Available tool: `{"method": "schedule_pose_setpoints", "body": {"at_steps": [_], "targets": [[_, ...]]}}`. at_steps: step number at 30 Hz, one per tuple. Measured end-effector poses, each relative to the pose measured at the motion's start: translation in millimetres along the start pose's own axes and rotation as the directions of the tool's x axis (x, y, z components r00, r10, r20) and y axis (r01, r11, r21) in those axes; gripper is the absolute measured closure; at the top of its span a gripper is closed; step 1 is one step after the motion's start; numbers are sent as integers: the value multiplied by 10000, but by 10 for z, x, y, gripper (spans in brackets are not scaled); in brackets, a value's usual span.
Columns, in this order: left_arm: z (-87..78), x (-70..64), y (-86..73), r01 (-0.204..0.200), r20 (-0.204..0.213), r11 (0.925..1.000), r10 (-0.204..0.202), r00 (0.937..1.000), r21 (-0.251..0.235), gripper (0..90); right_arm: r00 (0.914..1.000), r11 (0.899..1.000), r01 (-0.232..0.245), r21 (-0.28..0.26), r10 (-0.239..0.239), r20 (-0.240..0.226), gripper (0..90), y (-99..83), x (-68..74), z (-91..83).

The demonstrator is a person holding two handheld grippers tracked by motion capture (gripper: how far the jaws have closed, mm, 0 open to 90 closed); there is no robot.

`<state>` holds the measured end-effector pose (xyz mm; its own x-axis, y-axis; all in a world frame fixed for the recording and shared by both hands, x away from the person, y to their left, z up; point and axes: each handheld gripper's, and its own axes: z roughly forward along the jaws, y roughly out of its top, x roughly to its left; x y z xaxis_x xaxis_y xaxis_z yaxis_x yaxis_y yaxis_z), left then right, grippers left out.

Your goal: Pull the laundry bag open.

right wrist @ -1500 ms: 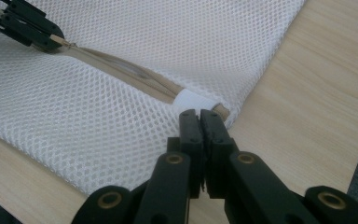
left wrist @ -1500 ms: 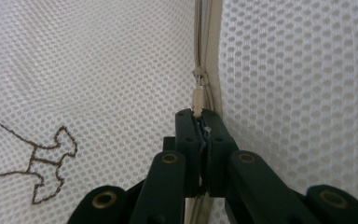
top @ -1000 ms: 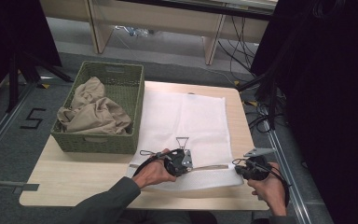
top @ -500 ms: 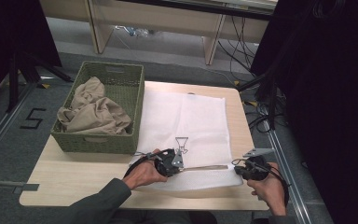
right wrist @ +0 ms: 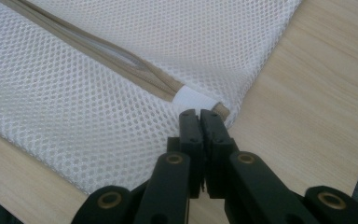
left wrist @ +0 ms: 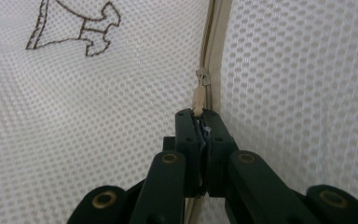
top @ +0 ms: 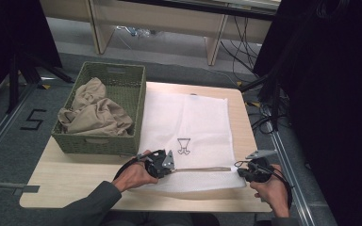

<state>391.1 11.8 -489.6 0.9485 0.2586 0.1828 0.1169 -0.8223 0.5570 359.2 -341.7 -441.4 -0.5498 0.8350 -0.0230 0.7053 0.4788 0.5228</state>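
High view: green basket of beige cloth touches mesh bag.

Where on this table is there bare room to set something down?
Bare wood lies along the near left of the table, in front of the basket, and in a narrow strip right of the mesh bag. Crowded: the near edge, where both hand-held grippers, left and right, pinch the bag's zipper.

Black two-jaw left gripper, brass pivot pins, grey three-cornered plate, dark grey sleeve
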Motion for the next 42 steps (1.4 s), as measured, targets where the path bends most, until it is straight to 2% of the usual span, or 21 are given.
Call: {"method": "schedule_pose_setpoints", "body": {"at_steps": [5,17,18,19,20,21,22,23,25,27,30,32,34,38,41,42], "targets": [[-80,12,-122,181,-173,9998,-181,9997,11,866,10000,10000,7,51,-7,12,892,1,1,8],[-224,49,-309,205,-338,9995,-197,9992,253,868,10000,9999,76,137,-76,-29,892,2,3,23],[-245,57,-335,216,-461,9992,-201,9987,332,870,10000,9999,83,129,-83,-30,892,5,2,23],[-261,73,-367,7,-731,9980,39,9973,629,897,10000,9998,88,156,-88,-24,892,6,-1,25],[-282,99,-418,140,-869,9976,-80,9962,683,897,9991,9990,224,385,-237,343,892,2,-4,24],[-306,122,-461,289,-937,9971,-223,9953,701,897,9981,9985,304,458,-327,519,892,-8,-23,25],[-336,150,-512,421,-1061,9965,-343,9938,720,897,9988,9989,248,390,-264,411,892,-17,-42,24],[-359,171,-548,494,-1097,9961,-411,9931,737,897,9996,9994,-72,331,63,285,892,-25,-36,12],[-384,192,-577,625,-1159,9960,-547,9918,644,897,9998,9996,129,245,-134,175,892,0,-12,8],[-389,176,-560,594,-1140,9968,-530,9921,543,896,9995,9991,279,322,-285,163,892,24,37,25],[-376,136,-516,529,-944,9978,-490,9943,395,893,9994,9991,309,306,-314,148,892,37,40,33],[-365,123,-471,703,-874,9973,-682,9938,214,872,9994,9991,308,306,-314,175,891,36,33,23],[-360,104,-408,1028,-650,9945,-1038,9925,-189,840,9995,9992,286,279,-290,146,891,42,32,24],[-313,64,-218,1613,-149,9846,-1626,9866,-669,773,9994,9989,329,342,-333,115,891,47,31,42],[-223,29,-63,1685,78,9832,-1683,9857,-696,713,9993,9990,358,257,-360,70,891,54,28,44],[-194,20,-25,1686,37,9835,-1688,9857,-654,672,9992,9989,389,266,-390,55,891,52,26,47]]}}
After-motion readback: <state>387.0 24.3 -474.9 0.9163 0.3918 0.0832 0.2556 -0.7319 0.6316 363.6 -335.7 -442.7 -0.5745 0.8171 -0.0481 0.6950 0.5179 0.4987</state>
